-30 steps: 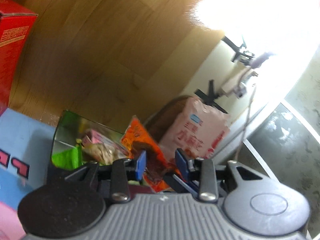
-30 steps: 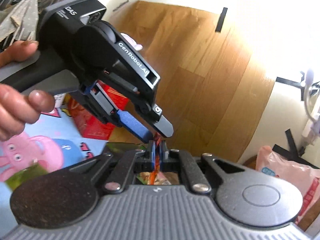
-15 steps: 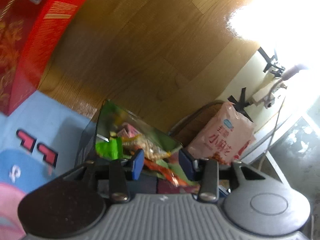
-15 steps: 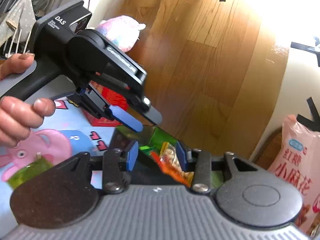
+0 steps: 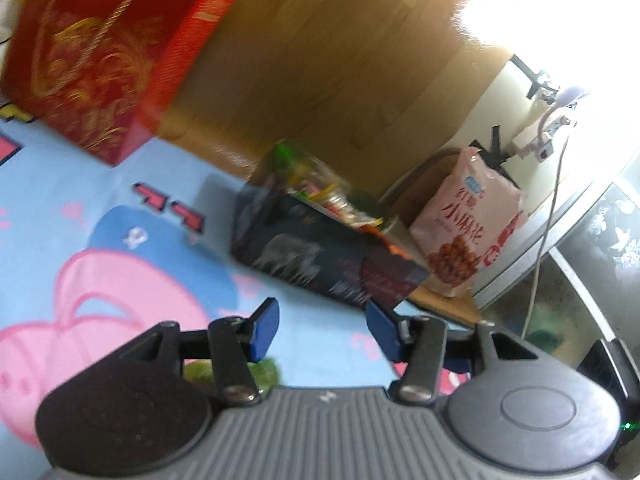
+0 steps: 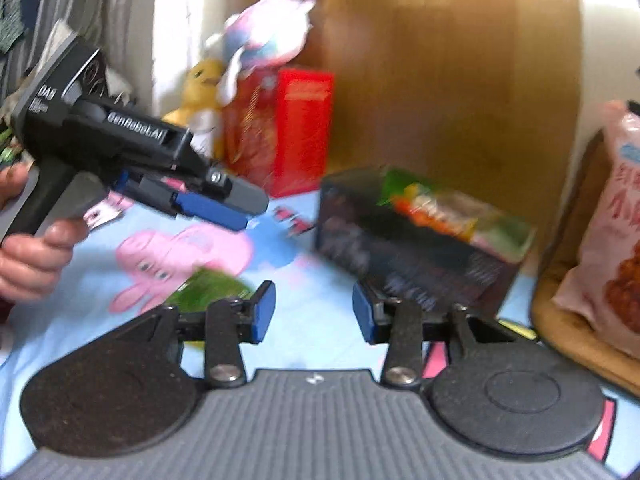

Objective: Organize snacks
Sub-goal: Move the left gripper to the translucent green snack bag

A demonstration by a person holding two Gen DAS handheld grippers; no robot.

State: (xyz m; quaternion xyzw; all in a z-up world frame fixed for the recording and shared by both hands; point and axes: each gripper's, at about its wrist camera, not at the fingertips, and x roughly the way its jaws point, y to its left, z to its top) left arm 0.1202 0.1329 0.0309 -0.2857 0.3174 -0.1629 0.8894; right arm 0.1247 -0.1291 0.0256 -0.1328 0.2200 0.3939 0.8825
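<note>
Left wrist view: your left claw (image 5: 320,330) apart, empty, jaws just opened. Green snack packet (image 5: 264,374) on play mat (image 5: 120,184) directly under it. Dark snack box (image 5: 320,248) ahead, long axis slanting right. Right claw (image 6: 314,312) apart, empty; left nearer packet.
</note>
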